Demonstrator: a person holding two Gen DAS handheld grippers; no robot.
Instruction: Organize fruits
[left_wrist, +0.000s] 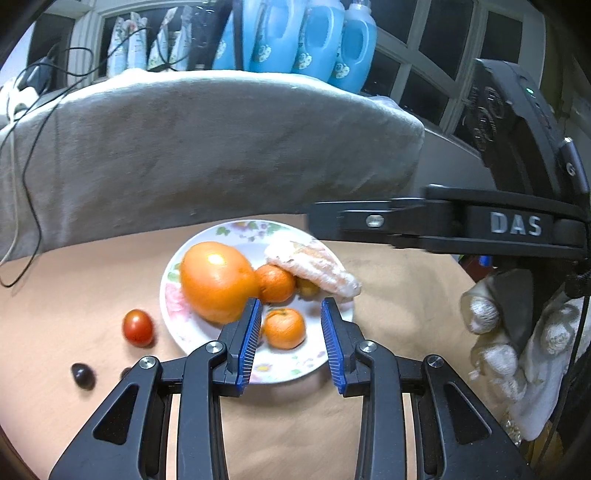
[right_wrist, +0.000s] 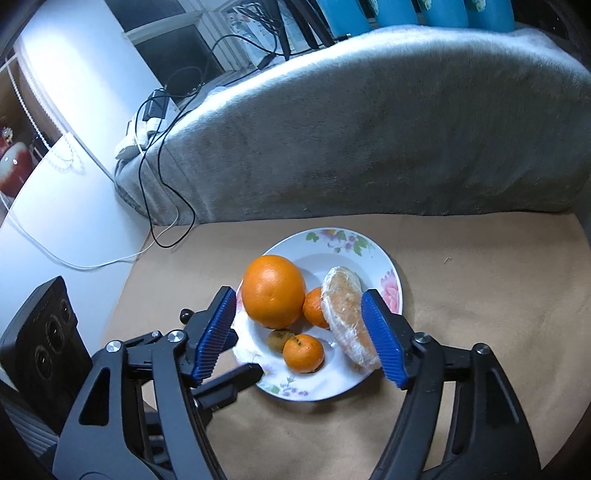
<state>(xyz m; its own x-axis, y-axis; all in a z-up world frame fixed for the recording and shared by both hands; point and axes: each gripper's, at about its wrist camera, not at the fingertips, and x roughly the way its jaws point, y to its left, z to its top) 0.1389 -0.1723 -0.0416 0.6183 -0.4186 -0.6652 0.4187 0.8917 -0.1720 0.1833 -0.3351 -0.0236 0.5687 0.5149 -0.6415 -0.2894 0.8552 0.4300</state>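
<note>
**Fruit piled on plate, both grippers empty above it**

L gripper (left_wrist: 291, 343) hung over the near rim of the flowered plate (left_wrist: 177, 325), blue pads apart w/ nothing between them; a small mandarin (left_wrist: 285, 328) showed thru the gap but lay on the plate, untouched. R gripper (right_wrist: 303, 332) had jaws spread wide, also empty, framing the fruit from above.

On the plate, L wrist view: big orange (left_wrist: 216, 280) at 10 o'clock, a second mandarin (left_wrist: 275, 283) touching it at centre, a wrapped peeled fruit piece (left_wrist: 314, 271) at 1 o'clock, leaning over a small greenish-brown fruit (left_wrist: 307, 288) – couldn't tell what kind.

Off the plate, on the tan table (left_wrist: 399, 295): cherry tomato (left_wrist: 137, 328) just beside the rim at 9 o'clock, dark grape (left_wrist: 82, 376) further out at 8 o'clock. Grey blanket (left_wrist: 207, 147) behind, 12 o'clock. Gloved hand (left_wrist: 509, 347) held the R tool at 3 o'clock.
</note>
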